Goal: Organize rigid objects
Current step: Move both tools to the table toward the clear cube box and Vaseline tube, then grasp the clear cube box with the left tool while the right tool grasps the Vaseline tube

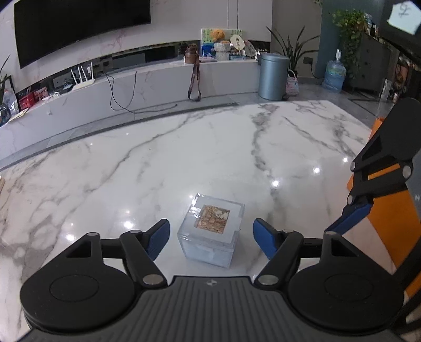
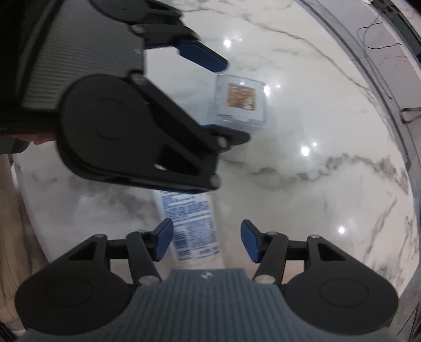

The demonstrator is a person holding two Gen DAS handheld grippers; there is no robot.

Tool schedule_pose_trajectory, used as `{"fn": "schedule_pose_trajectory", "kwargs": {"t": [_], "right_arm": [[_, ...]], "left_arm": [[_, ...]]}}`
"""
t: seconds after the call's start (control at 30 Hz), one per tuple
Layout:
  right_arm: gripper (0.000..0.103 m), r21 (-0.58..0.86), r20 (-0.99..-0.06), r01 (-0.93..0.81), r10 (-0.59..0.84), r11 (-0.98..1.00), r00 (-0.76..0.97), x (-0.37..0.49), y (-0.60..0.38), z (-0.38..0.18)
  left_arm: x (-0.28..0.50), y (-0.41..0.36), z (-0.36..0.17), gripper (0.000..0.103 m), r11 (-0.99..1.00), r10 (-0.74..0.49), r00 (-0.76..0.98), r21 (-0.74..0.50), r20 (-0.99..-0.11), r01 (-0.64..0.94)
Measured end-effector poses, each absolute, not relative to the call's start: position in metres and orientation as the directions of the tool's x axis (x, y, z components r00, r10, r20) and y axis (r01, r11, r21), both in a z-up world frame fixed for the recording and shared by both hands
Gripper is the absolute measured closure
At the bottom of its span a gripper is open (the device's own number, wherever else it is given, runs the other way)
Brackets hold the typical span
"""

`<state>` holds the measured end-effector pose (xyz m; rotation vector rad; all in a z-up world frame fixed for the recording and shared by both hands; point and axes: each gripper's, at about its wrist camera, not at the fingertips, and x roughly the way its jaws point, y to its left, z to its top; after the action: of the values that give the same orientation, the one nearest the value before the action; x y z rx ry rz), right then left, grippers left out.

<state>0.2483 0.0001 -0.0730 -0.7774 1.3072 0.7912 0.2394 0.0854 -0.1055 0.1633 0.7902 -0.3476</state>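
Marble table (image 1: 131, 163) w/ grey veins, glossy, ceiling lights mirrored in it. On it sits a clear plastic cube box (image 1: 211, 231), square brown patterned patch showing on top, lid seated. Left gripper (image 1: 211, 238) hangs over the near side of the box, angled down at it — jaws spread wide, one blue pad either side, a gap showing between each pad and the box walls. Nothing gripped. From the right wrist cam the same box (image 2: 240, 101) shows between the left gripper's (image 2: 229, 100) two blue pads, pads apart from it there too.

Right gripper (image 2: 206, 240) points straight down at the table. Jaws about halfway apart, pads not pressing on anything. Below it, flat on the marble, lies a white tube (image 2: 189, 229) w/ blue print and a barcode, running lengthwise from the right gripper up under the left one's black body. Tube sits closer to the left-hand pad in that view; can't tell if the pad touches it. View's a bit blurred.

Orange box (image 1: 389, 223) at the far right edge of the left cam, partly behind the right gripper's (image 1: 350, 215) linkage. Background: big dark TV (image 1: 79, 23) on the wall, low marble shelf w/ router & cables, grey bin (image 1: 273, 76), potted plants, water jug.
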Motion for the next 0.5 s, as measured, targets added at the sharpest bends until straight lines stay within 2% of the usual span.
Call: {"fn": "schedule_pose_trajectory", "kwargs": {"t": [0.2,0.27,0.37,0.43,0.5], "right_arm": [[0.042,-0.044,-0.997,-0.862,0.029,0.505,0.068,0.245,0.005,-0.090],[0.043,-0.047,-0.998,-0.861,0.016,0.506,0.064,0.244,0.006,-0.094],[0.043,-0.030,-0.998,-0.839,0.027,0.544,0.053,0.248,0.004,-0.095],[0.045,-0.018,-0.998,-0.820,0.035,0.572,0.046,0.253,-0.001,-0.096],[0.053,0.000,-0.999,-0.791,0.043,0.612,0.033,0.258,-0.006,-0.096]], "left_arm": [[0.241,0.084,-0.109,0.033,0.929,-0.233,0.634,0.025,-0.738,0.370],[0.243,0.083,-0.111,0.040,0.929,-0.220,0.628,0.037,-0.746,0.369],[0.243,0.084,-0.113,0.044,0.926,-0.217,0.617,0.039,-0.756,0.374],[0.243,0.084,-0.113,0.045,0.925,-0.214,0.614,0.044,-0.760,0.378],[0.242,0.085,-0.112,0.045,0.924,-0.211,0.607,0.046,-0.766,0.379]]}}
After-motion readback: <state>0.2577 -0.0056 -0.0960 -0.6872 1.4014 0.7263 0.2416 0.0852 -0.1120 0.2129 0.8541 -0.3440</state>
